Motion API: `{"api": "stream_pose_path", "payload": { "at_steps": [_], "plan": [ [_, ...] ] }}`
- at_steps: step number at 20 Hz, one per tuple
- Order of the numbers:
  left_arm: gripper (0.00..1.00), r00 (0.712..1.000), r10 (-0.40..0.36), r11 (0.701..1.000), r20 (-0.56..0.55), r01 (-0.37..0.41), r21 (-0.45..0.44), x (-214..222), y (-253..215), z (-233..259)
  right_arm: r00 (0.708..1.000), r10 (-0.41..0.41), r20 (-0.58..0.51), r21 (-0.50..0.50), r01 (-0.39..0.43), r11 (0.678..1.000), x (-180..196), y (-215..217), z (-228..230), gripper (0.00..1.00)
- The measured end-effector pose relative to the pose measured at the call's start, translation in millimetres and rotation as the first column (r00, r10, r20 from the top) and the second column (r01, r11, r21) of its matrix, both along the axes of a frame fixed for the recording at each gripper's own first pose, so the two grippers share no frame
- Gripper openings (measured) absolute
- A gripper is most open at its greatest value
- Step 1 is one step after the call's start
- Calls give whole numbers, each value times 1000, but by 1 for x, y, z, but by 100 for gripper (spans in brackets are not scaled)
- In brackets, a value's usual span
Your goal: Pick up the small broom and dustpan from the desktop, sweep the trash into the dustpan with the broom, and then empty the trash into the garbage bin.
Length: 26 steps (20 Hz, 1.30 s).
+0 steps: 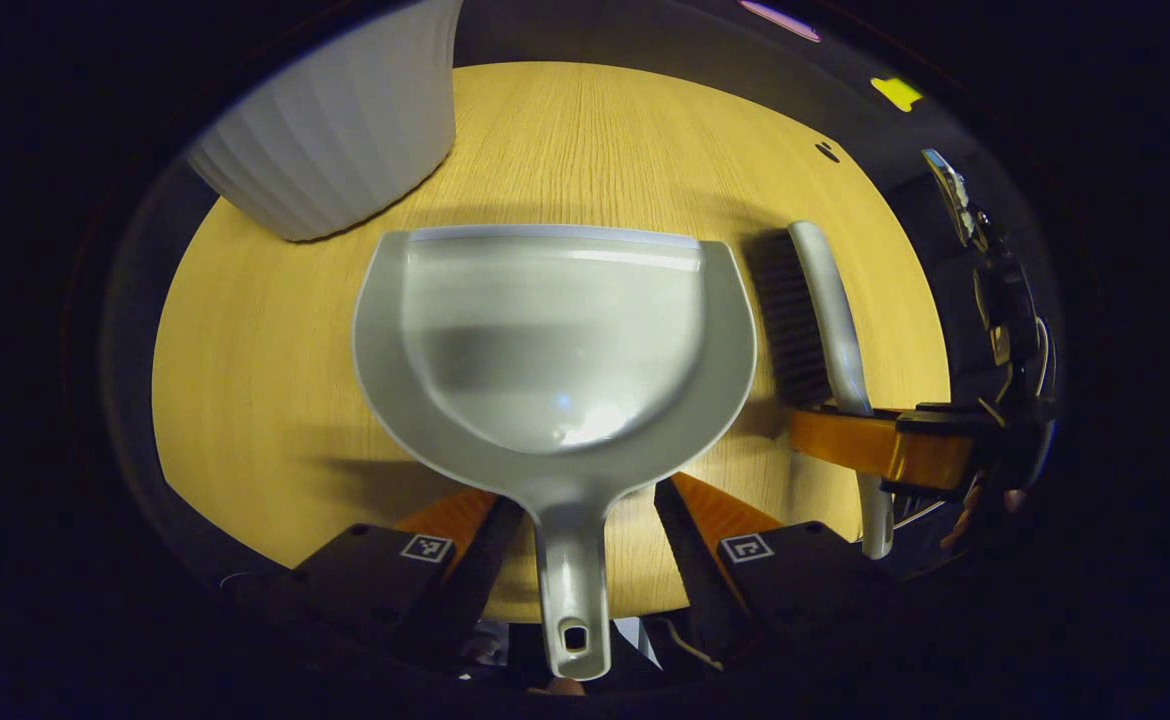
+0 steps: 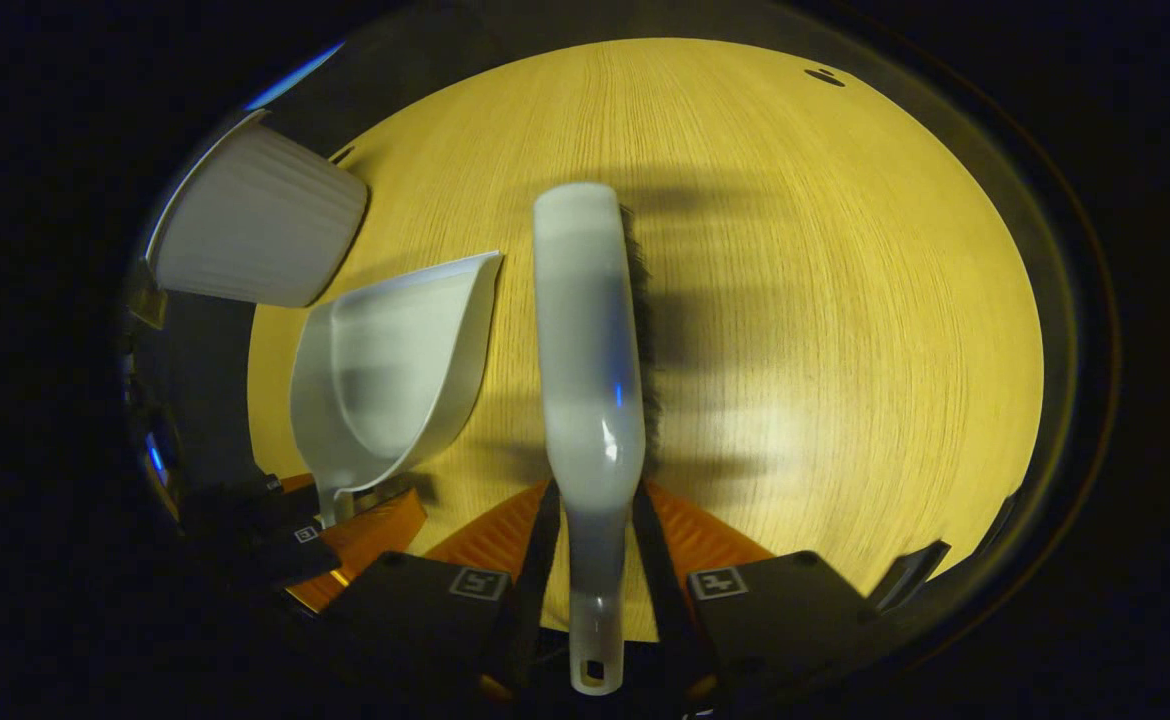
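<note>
The right gripper [image 2: 593, 520] clamps the broom [image 2: 590, 380] handle over the wooden desktop [image 2: 845, 300], while the left gripper [image 1: 575, 520] straddles the dustpan [image 1: 555, 340] handle, jaws apart, near the white bin [image 1: 335, 130].

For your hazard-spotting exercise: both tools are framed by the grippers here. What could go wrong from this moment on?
1. The left gripper has its fingers on either side of the dustpan handle with gaps showing; a lift before closing may leave it behind.
2. The right gripper holds the broom low on its narrow handle, so the long head could swing or twist.
3. The bin stands close behind the dustpan and could be knocked.
</note>
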<state>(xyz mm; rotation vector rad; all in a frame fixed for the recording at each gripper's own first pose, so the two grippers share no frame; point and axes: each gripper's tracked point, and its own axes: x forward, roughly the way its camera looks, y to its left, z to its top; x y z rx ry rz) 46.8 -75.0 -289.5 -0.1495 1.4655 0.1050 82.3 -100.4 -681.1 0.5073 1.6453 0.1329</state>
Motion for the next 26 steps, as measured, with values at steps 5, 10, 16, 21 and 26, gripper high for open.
{"api": "stream_pose_path", "payload": {
  "at_steps": [5,10,16,21,26],
  "plan": [
    [80,995,-11,996,103,20,-88,-6,-17,49,985,-36,169,-10,38,999,23,-12,45,84],
    [81,937,15,1000,349,-8,-21,11,-4,144,907,-90,412,-66,128,990,50,-45,126,99],
    [80,520,3,1000,854,0,-3,59,-16,288,607,-182,773,-36,329,944,140,-74,248,99],
    [77,158,-113,993,981,-2,115,68,-8,311,270,-41,962,-55,341,939,172,-82,357,98],
    [77,117,-120,991,986,-50,126,74,-3,308,99,35,994,-65,315,947,183,-80,388,97]
  ]
}}
